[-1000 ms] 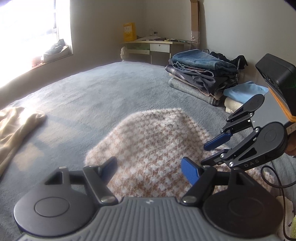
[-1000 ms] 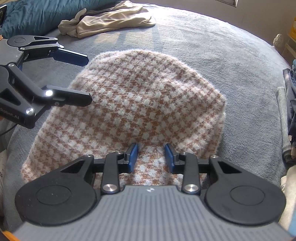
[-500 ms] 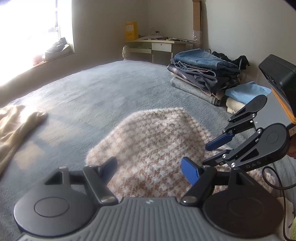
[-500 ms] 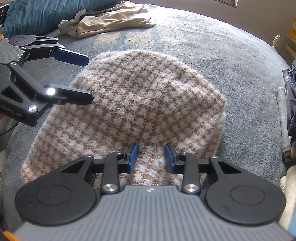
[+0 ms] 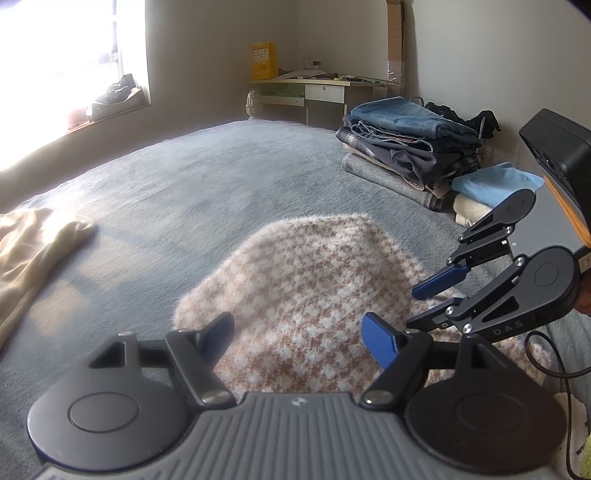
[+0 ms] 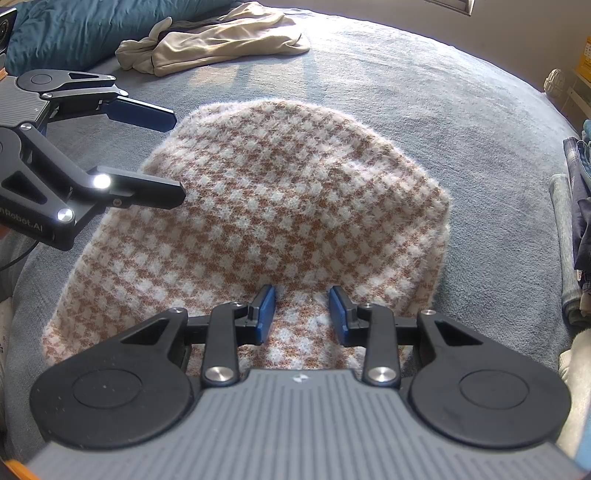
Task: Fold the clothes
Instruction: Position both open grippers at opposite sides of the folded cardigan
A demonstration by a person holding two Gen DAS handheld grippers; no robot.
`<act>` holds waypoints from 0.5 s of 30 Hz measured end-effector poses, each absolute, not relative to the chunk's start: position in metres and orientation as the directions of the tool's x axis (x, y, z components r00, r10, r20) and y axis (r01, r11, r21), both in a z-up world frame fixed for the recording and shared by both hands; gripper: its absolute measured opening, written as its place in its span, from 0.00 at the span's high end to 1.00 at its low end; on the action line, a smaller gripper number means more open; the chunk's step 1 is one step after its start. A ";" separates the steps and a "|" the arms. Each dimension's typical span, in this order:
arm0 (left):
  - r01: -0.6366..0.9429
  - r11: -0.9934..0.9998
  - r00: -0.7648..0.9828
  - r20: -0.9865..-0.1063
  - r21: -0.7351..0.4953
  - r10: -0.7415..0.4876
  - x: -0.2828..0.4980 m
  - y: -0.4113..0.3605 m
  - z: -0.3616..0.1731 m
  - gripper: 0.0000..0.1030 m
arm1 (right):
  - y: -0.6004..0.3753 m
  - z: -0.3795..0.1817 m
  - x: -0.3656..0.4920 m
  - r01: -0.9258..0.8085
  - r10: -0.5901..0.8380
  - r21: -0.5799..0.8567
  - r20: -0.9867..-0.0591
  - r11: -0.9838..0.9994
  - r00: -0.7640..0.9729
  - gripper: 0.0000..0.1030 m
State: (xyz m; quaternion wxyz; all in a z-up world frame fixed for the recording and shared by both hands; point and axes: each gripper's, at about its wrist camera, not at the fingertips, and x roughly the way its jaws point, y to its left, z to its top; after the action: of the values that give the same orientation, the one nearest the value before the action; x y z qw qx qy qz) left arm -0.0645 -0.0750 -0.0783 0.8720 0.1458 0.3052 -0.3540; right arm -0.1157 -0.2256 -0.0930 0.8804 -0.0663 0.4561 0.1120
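A fuzzy brown-and-white houndstooth garment lies folded flat on the blue-grey bed cover; it also shows in the left wrist view. My left gripper is open and empty, hovering over the garment's near left edge; it appears from the side in the right wrist view. My right gripper is open and empty, low over the garment's near edge; in the left wrist view it appears at the right.
A crumpled beige garment lies at the far end of the bed, also visible in the left wrist view. A stack of folded clothes sits near the wall. A teal pillow is at the far left. A desk stands beyond.
Both grippers have stayed open and almost still. The left wrist view has tilted up very slightly; the garment has not moved.
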 end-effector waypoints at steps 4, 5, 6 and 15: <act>0.688 0.726 0.559 -0.643 0.006 -0.524 -0.060 -0.073 -0.074 0.25 | -0.226 -0.093 -0.116 -0.258 0.137 -0.014 -0.817 0.966 0.560 0.69; 0.677 0.736 0.553 -0.649 -0.014 -0.522 -0.057 -0.072 -0.072 0.25 | -0.226 -0.093 -0.116 -0.257 0.138 -0.013 -0.817 0.966 0.561 0.69; 0.666 0.745 0.547 -0.656 -0.035 -0.520 -0.055 -0.071 -0.070 0.25 | -0.226 -0.093 -0.116 -0.256 0.138 -0.012 -0.816 0.967 0.561 0.69; 0.548 0.831 0.525 -0.733 -0.098 -0.432 -0.044 -0.069 -0.068 0.19 | -0.226 -0.093 -0.117 -0.252 0.134 -0.015 -0.815 0.968 0.564 0.69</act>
State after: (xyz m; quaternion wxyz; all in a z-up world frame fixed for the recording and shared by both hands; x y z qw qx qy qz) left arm -0.0444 -0.0692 -0.0676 0.8701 0.0725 0.3979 -0.2816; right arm -0.1167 -0.2260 -0.0933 0.8820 -0.0650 0.4538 0.1093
